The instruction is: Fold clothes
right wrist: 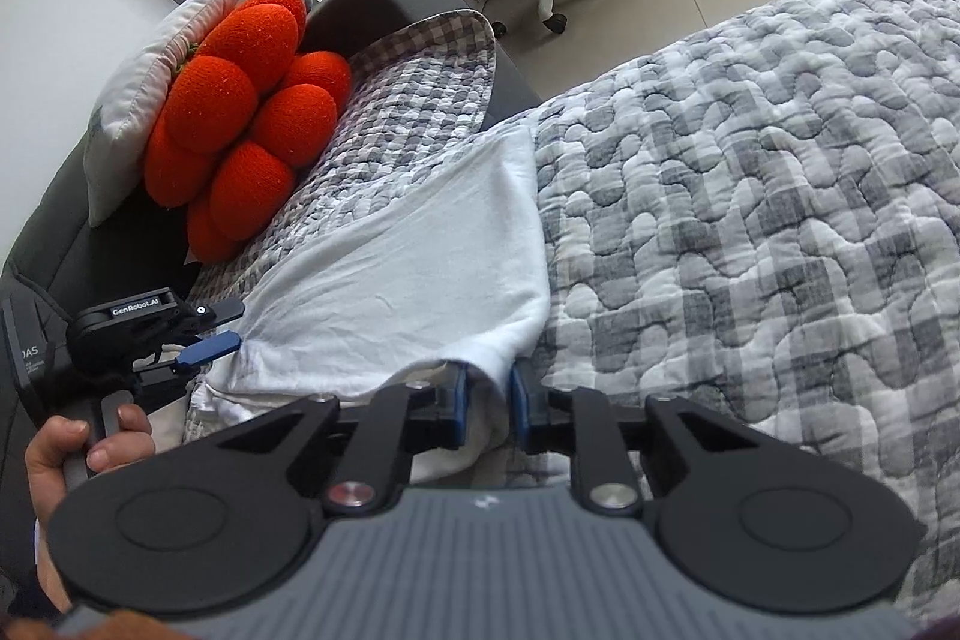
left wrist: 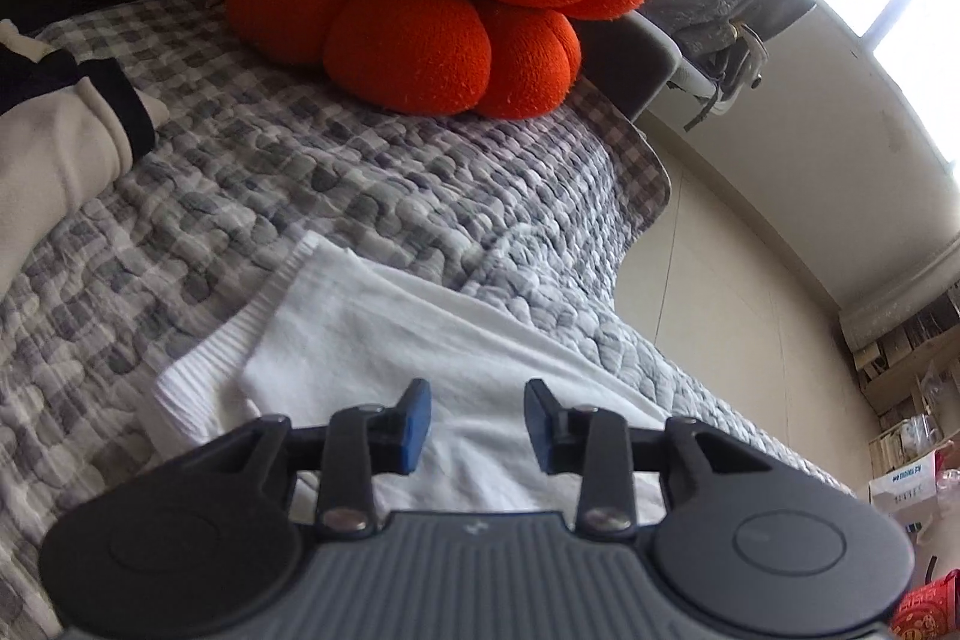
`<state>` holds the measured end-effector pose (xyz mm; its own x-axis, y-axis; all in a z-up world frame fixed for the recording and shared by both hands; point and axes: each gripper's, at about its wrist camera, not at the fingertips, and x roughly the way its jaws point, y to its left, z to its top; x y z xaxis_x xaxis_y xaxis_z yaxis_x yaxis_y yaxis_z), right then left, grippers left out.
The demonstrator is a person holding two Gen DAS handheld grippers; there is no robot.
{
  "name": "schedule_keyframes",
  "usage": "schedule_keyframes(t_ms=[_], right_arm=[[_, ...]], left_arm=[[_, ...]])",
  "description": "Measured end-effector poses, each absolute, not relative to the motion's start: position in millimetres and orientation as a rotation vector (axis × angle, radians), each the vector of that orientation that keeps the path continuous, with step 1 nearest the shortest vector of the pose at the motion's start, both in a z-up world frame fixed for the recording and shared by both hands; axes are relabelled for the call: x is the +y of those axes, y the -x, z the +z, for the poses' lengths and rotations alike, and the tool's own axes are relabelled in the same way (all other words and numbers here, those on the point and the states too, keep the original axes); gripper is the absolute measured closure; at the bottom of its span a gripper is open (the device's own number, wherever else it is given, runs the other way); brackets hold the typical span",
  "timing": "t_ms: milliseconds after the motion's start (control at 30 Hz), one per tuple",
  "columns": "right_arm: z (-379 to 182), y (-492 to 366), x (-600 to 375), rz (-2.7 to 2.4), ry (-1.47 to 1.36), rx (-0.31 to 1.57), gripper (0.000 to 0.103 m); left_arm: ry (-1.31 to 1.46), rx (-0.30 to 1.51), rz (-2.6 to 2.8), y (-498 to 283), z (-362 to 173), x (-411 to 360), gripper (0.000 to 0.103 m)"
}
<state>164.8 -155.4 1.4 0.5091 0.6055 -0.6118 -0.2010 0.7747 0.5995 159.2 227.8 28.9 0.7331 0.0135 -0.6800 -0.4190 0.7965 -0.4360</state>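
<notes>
One white folded cotton garment (left wrist: 384, 334) is seen lying on the grey-and-white checked quilted cover (left wrist: 252, 184), with a ribbed band showing along one edge. Its near part is hidden behind the body of the left gripper (left wrist: 477, 421), whose blue-padded fingers stand apart above the cloth, nothing between them. In the right wrist view, a hanging corner of the same garment (right wrist: 408, 268) is clamped between the pads of the right gripper (right wrist: 487, 400); how much cloth is pinched is concealed by the fold. One orange lobed plush cushion (right wrist: 240, 124) is propped at the far end, with one pale pillow (right wrist: 156, 70) partly covered behind it. A cream garment with dark cuffs (left wrist: 66, 130) is cut off by the frame, possibly a sweatshirt. One hand (right wrist: 66, 454) is visible, holding the left gripper's handle.
</notes>
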Motion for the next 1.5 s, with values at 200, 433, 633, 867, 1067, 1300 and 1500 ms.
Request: schedule_keyframes(t_ms=[200, 433, 633, 867, 1067, 1300, 1500], right_arm=[[-0.1, -168.4, -156.9, 0.503, -0.499, 0.931, 0.081], [1.0, -168.0, -150.9, 0.497, -0.464, 0.938, 0.081], [0.1, -167.4, -152.0, 0.493, -0.474, 0.942, 0.081], [1.5, -166.3, -147.2, 0.492, -0.438, 0.937, 0.080], [1.7, -164.2, -145.2, 0.492, -0.416, 0.932, 0.080], [1.8, -165.7, -149.4, 0.505, -0.428, 0.937, 0.076], [4.4, -165.3, -159.1, 0.487, -0.457, 0.927, 0.064]], left_arm=[[0.663, 0.705, 0.353, -133.7, 24.3, 273.5, 0.063], [0.665, 0.727, 0.393, -125.1, 15.3, 291.1, 0.060], [0.655, 0.695, 0.399, -117.5, 28.3, 285.8, 0.061], [0.480, 0.874, 0.483, -132.5, 11.2, 266.8, 0.060], [0.452, 0.885, 0.507, -133.5, 7.4, 266.6, 0.058], [0.417, 0.850, 0.541, -123.7, 24.8, 262.3, 0.060], [0.273, 0.756, 0.516, -111.2, 60.0, 227.6, 0.061]])
